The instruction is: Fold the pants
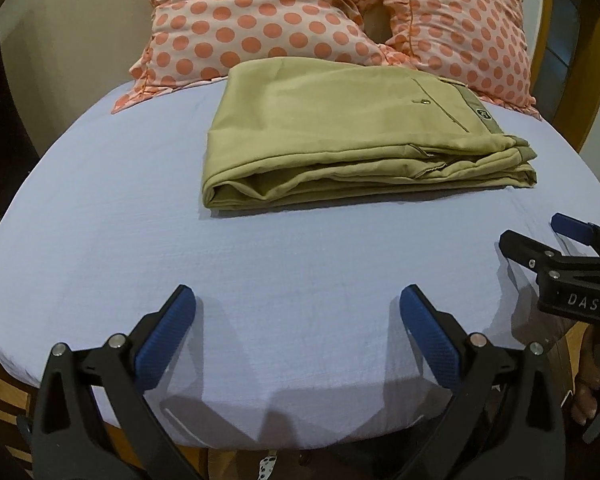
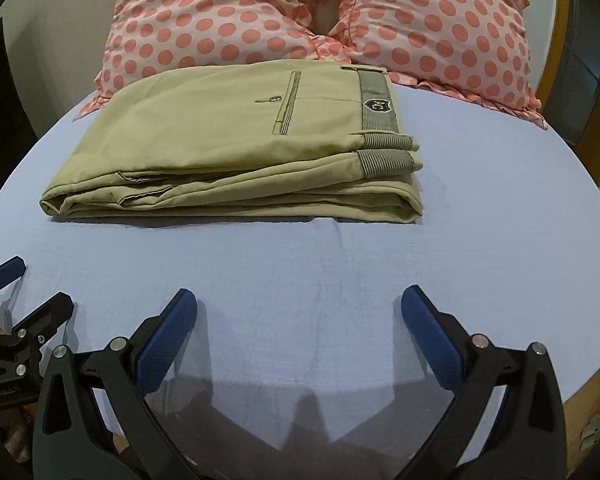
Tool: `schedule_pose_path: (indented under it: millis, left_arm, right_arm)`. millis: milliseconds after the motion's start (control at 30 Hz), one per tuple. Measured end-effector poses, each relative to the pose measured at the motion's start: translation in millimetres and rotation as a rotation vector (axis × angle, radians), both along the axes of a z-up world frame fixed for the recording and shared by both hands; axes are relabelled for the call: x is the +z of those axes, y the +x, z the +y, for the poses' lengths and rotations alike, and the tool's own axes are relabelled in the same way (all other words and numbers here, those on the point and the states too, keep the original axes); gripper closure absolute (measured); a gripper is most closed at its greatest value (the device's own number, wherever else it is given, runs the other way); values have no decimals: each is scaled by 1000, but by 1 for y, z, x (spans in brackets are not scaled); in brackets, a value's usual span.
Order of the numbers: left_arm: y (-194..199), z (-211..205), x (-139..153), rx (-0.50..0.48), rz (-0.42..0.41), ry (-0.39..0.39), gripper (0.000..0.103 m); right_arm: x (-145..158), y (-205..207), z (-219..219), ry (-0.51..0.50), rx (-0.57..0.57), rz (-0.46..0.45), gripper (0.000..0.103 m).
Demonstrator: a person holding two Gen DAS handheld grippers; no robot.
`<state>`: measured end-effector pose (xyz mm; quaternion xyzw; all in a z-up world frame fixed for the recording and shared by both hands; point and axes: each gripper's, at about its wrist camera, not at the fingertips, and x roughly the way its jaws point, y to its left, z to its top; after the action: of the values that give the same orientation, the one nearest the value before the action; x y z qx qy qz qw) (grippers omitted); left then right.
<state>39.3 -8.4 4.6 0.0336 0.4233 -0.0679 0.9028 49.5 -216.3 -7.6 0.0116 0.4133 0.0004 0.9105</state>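
The khaki pants [image 1: 340, 132] lie folded in a neat stack on the light blue bed sheet [image 1: 260, 264], waistband to the right, back pocket up. They also show in the right wrist view [image 2: 236, 148]. My left gripper [image 1: 298, 312] is open and empty, hovering over the sheet near the bed's front edge, well short of the pants. My right gripper [image 2: 299, 312] is open and empty too, at the same distance from the pants. It shows at the right edge of the left wrist view [image 1: 540, 236], and the left gripper shows at the left edge of the right wrist view [image 2: 32, 284].
Two pink pillows with coral dots [image 1: 268, 20] [image 1: 464, 28] lean at the head of the bed, right behind the pants. A wooden bed frame [image 1: 592, 92] runs along the right side. The sheet [image 2: 340, 280] lies flat between grippers and pants.
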Motion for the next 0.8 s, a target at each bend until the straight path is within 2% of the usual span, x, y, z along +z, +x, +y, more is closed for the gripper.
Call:
schedule_pose_path:
  millis: [800]
  left_arm:
    - [0,0,0,15,-11,1,2]
  right_arm:
    - [0,-1,1,-1,-2,-12,1]
